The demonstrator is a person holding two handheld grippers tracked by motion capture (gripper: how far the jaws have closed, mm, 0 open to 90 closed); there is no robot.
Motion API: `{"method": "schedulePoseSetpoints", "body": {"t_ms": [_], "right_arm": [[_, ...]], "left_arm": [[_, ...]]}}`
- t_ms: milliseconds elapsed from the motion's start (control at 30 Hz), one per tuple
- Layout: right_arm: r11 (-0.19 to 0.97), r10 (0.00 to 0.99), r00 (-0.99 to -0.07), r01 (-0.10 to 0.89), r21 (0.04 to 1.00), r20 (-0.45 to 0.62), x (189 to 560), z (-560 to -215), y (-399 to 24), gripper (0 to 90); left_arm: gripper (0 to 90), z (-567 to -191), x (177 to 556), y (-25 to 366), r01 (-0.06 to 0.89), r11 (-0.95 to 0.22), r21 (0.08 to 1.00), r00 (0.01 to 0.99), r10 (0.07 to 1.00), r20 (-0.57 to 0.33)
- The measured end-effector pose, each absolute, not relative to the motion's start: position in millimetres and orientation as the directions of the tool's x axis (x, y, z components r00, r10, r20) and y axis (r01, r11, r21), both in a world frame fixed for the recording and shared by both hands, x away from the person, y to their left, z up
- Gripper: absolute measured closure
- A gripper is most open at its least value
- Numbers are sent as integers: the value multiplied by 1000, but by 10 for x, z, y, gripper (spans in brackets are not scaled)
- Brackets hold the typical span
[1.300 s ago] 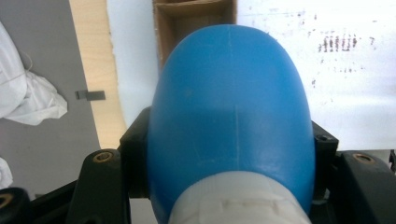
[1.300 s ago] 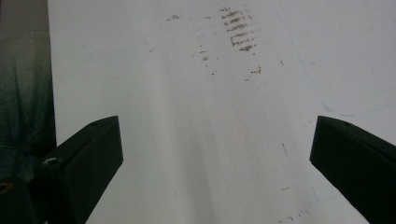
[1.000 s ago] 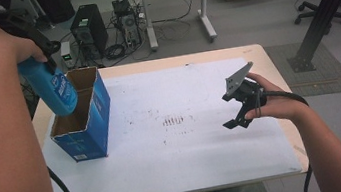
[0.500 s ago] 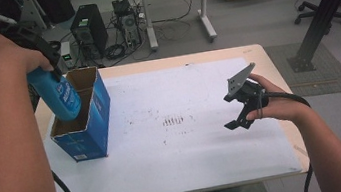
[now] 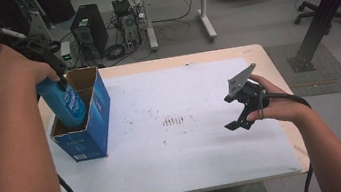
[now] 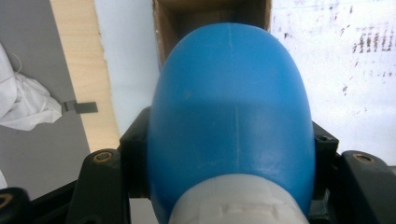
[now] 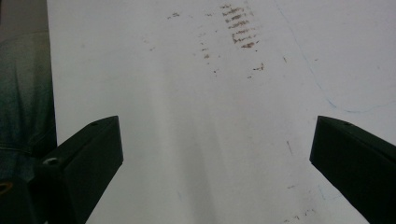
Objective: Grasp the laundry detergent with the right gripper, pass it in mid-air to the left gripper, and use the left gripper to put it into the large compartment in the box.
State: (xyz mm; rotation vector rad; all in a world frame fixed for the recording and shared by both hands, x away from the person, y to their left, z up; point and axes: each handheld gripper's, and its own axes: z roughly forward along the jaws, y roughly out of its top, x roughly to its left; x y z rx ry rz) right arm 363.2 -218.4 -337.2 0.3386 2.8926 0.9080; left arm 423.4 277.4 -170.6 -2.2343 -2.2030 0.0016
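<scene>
While my left gripper (image 5: 57, 76) is closed around the blue bottle (image 5: 66, 103), I see the bottle's lower end already inside the open blue box (image 5: 94, 132) at the table's (image 5: 179, 62) left side; my right gripper (image 5: 238, 119), jaws wide apart and holding nothing, hovers above the stained white sheet (image 5: 175, 146).

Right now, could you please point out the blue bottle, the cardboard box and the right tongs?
blue bottle (image 5: 66, 103), high view, its labelled side.
cardboard box (image 5: 100, 102), high view, its blue outer wall.
right tongs (image 5: 240, 117), high view, between the open tips.
</scene>
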Motion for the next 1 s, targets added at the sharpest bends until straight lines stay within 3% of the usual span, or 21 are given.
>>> {"method": "schedulePoseSetpoints", "body": {"t_ms": [1000], "right_arm": [[797, 234, -972, 186, 574, -10, 3627, -3428, -2143, 27]], "left_arm": [[383, -2529, 4317, 2814, 998, -14, -55, 13, 1000, -7]]}}
